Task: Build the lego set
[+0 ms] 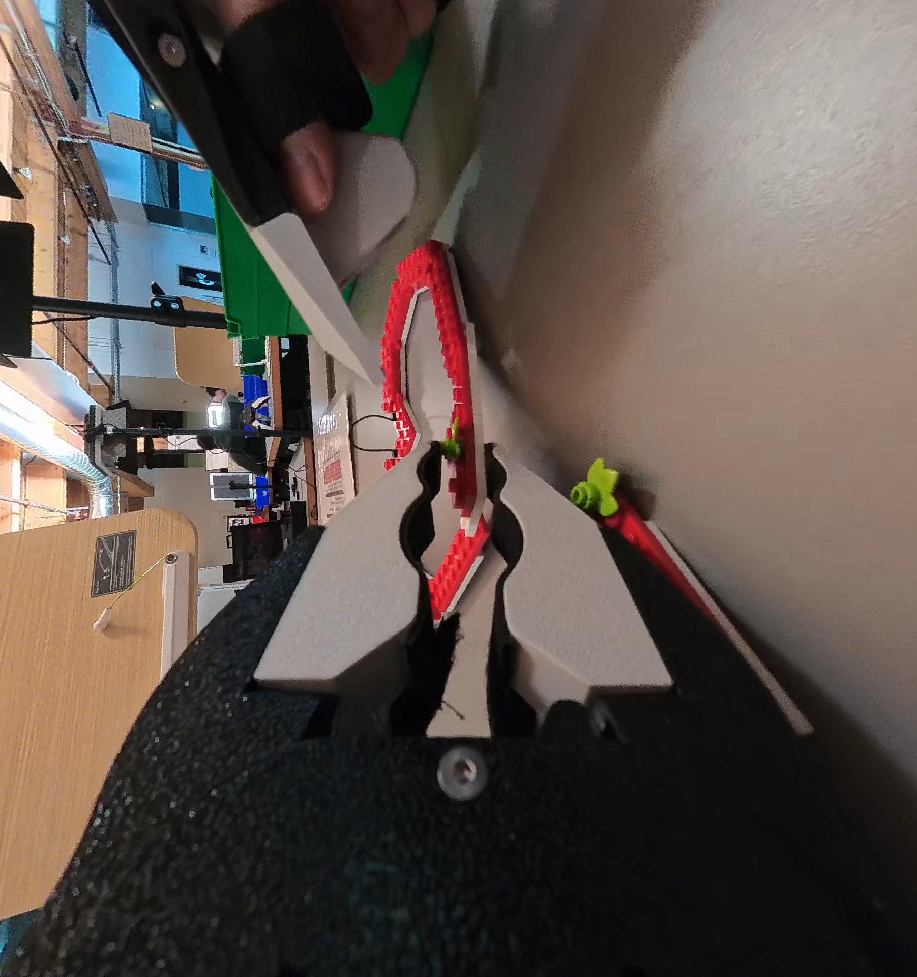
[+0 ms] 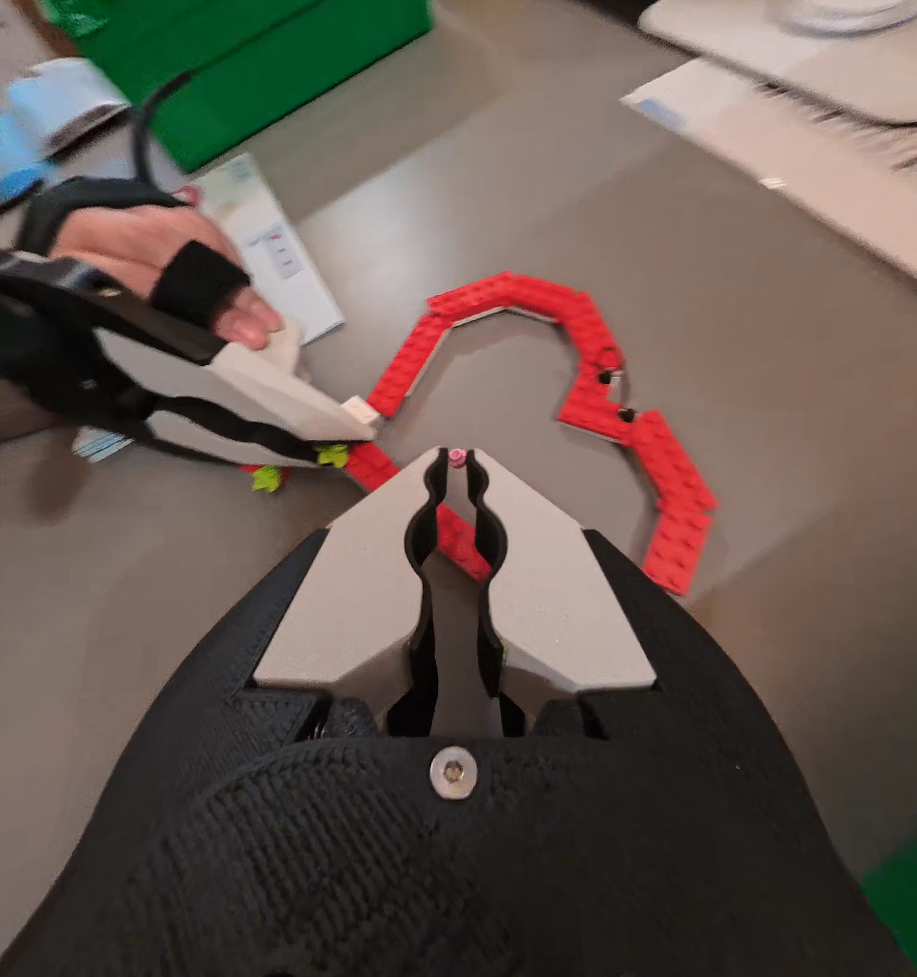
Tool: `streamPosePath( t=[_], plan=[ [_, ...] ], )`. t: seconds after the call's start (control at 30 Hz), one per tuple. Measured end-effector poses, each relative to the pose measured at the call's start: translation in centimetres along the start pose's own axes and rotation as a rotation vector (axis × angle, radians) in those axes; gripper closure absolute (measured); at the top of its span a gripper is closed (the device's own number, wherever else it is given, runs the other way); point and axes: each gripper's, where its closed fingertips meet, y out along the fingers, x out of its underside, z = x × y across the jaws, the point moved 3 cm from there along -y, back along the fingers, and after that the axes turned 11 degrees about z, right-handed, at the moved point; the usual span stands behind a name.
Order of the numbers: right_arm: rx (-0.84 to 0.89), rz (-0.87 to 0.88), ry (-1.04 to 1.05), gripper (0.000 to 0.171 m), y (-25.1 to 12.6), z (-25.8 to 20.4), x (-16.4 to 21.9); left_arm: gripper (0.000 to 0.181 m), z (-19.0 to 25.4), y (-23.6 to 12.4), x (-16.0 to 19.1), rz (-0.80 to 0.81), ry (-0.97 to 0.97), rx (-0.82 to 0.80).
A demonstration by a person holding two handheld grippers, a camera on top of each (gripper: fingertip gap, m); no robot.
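A red heart-shaped lego frame (image 2: 583,317) lies on the grey table; it also shows in the left wrist view (image 1: 445,317). My left gripper (image 1: 461,452) is shut on the frame's edge, beside a lime green leaf piece (image 1: 452,445). A second lime leaf piece (image 1: 596,486) sits on the frame outside the fingers. In the right wrist view the left gripper (image 2: 363,436) is at the frame's left side, with the leaf pieces (image 2: 333,454) (image 2: 267,478) below it. My right gripper (image 2: 456,459) is shut on a tiny pink round piece (image 2: 456,458), above the frame's middle.
A green box (image 2: 266,68) stands at the back left, with an instruction booklet (image 2: 282,248) in front of it. Papers (image 2: 762,137) lie at the back right. Two small black pieces with a thin wire (image 2: 604,376) sit on the frame's right side. My hands' fingertips stand some 5 centimetres from each other.
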Motion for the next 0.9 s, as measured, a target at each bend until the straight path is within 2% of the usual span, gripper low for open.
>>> streamPosePath(
  t=[0.1, 0.33, 0.57, 0.7, 0.8, 0.9],
  plan=[
    [0.129, 0.048, -0.04, 0.166, -0.3, 0.3, 0.3, 0.168, 0.0, 0.0, -0.2, 0.0, 0.004, 0.009],
    [0.387, 0.027, -0.225, 0.166, -0.8, 1.4, 1.7, 0.168, -0.3, -0.2, -0.8, -0.02, -0.018, 0.057],
    [0.472, -0.066, -0.334, 0.166, -0.6, 2.0, 2.6, 0.169, -0.6, -0.3, -1.1, -0.055, -0.063, 0.179],
    [0.458, -0.018, -0.37, 0.166, -0.7, 1.4, 2.0, 0.169, -1.1, -0.5, -1.2, -0.05, -0.06, 0.21],
    [0.381, 0.066, -0.358, 0.166, -1.2, 0.3, 1.2, 0.169, -1.9, -1.3, -1.5, -0.026, 0.001, 0.139],
    [0.228, 0.155, -0.326, 0.166, -2.1, -1.5, 0.3, 0.169, -2.7, -2.7, -2.2, 0.039, 0.074, 0.014]
  ],
)
